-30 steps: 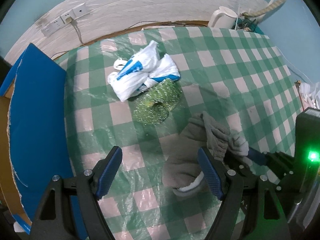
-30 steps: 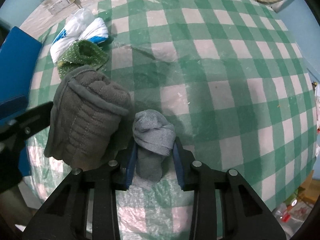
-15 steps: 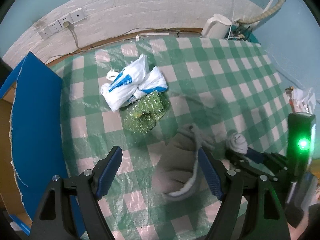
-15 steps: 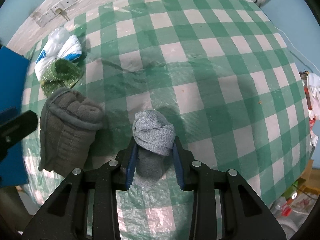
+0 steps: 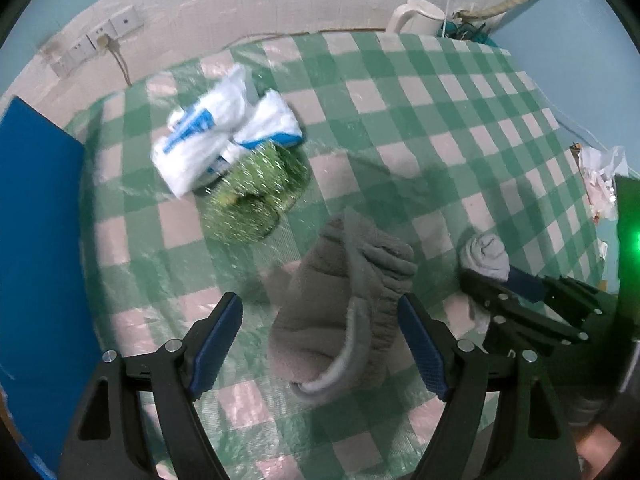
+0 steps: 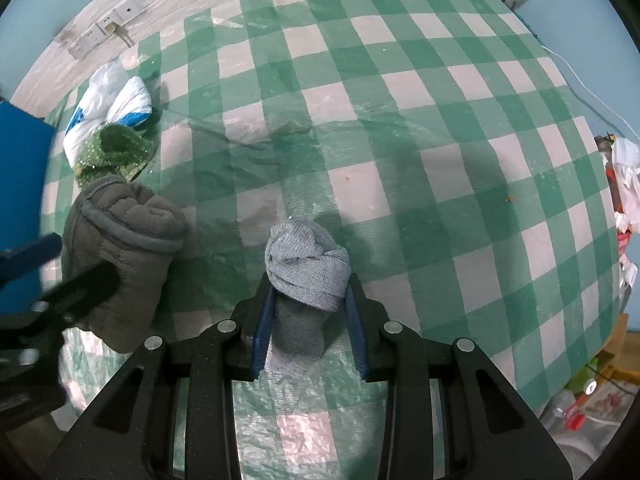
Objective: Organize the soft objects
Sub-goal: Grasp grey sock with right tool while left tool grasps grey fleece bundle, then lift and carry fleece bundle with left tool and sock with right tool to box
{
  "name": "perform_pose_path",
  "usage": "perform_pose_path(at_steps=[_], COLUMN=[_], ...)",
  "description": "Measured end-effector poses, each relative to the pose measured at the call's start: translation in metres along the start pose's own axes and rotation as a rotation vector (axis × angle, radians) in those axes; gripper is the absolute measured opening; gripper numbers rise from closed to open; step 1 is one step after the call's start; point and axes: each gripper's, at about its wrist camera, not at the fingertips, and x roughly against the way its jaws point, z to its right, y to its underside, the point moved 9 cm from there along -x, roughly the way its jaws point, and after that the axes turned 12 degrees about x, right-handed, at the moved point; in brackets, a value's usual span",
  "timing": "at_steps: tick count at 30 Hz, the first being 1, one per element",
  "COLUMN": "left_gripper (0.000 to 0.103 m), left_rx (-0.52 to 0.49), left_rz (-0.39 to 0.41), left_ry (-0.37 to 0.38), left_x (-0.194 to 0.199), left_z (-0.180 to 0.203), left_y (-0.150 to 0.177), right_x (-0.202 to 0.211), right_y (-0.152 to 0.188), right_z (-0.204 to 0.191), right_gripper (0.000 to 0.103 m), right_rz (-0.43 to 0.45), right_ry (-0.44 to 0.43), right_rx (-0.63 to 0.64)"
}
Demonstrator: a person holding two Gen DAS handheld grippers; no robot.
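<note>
My right gripper [image 6: 308,312] is shut on a knotted grey sock [image 6: 306,268] and holds it over the green checked tablecloth [image 6: 400,140]. The sock also shows in the left wrist view [image 5: 484,254] at the right. My left gripper [image 5: 320,340] is open and empty, with a rolled grey-brown fleece cloth [image 5: 344,300] lying between its fingers; the cloth also shows in the right wrist view [image 6: 120,252]. Behind it lie a glittery green cloth [image 5: 256,196] and a white-and-blue plastic bag bundle [image 5: 224,136].
A blue board [image 5: 36,240] stands along the table's left edge. A white kettle [image 5: 416,16] sits at the far corner by the wall. Wall sockets [image 5: 96,44] are at the back. Crumpled bags and clutter [image 6: 624,184] lie past the right edge.
My right gripper has carried the sock away from the fleece cloth to the right. My left gripper has shifted so the fleece cloth now lies between its open fingers.
</note>
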Motion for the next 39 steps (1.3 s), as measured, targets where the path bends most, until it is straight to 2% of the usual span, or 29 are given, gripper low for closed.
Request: perform_pose_path(at_steps=[6, 13, 15, 16, 19, 24, 39], left_gripper=[0.087, 0.087, 0.078, 0.069, 0.062, 0.057, 0.056], left_rx=[-0.016, -0.007, -0.008, -0.013, -0.033, -0.07, -0.029], left_rz=[-0.038, -0.068, -0.064, -0.06, -0.055, -0.009, 0.095], left_ry=[0.038, 0.084, 0.092, 0.1, 0.142, 0.102, 0.039], left_x=[-0.014, -0.028, -0.029, -0.029, -0.024, -0.018, 0.014], left_z=[0.01, 0.017, 0.02, 0.021, 0.027, 0.03, -0.005], left_y=[0.007, 0.008, 0.009, 0.009, 0.012, 0.014, -0.005], right_x=[0.005, 0.004, 0.004, 0.005, 0.006, 0.008, 0.036], right_y=[-0.001, 0.002, 0.001, 0.001, -0.002, -0.004, -0.006], right_z=[-0.004, -0.005, -0.005, -0.005, -0.009, -0.012, -0.024], right_gripper=[0.032, 0.032, 0.032, 0.032, 0.032, 0.032, 0.032], right_rz=[0.006, 0.003, 0.004, 0.005, 0.012, 0.02, 0.072], right_ry=[0.015, 0.021, 0.023, 0.022, 0.022, 0.018, 0.029], right_rx=[0.001, -0.008, -0.01, -0.01, -0.004, 0.005, 0.043])
